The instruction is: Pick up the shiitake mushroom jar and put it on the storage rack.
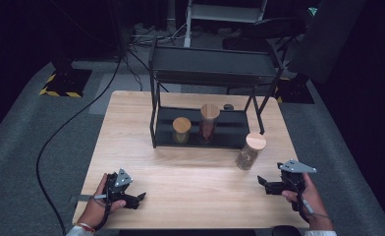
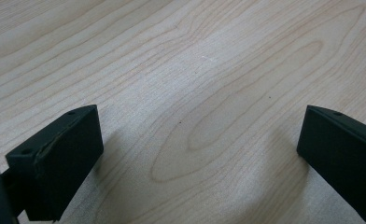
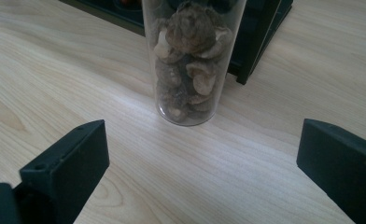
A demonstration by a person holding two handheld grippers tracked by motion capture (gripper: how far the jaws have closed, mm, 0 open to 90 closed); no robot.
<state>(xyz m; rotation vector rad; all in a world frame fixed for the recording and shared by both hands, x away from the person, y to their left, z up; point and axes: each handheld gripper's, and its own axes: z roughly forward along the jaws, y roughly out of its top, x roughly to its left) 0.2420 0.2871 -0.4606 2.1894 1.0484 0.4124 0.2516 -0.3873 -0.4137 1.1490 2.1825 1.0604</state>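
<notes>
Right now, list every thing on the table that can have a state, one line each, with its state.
Left gripper: jaws open, empty, low over bare wood.
Right gripper: jaws open, empty, aimed at the mushroom jar.
Mushroom jar: upright on the table, wooden lid on, full, beside the rack's corner.
Short jar: upright on the rack's lower shelf, lidded.
Tall jar: upright beside it, lidded.
Rack: standing.

Jar (image 3: pixel 190 60) top cut off by right gripper view's edge; contents' kind unclear.
</notes>
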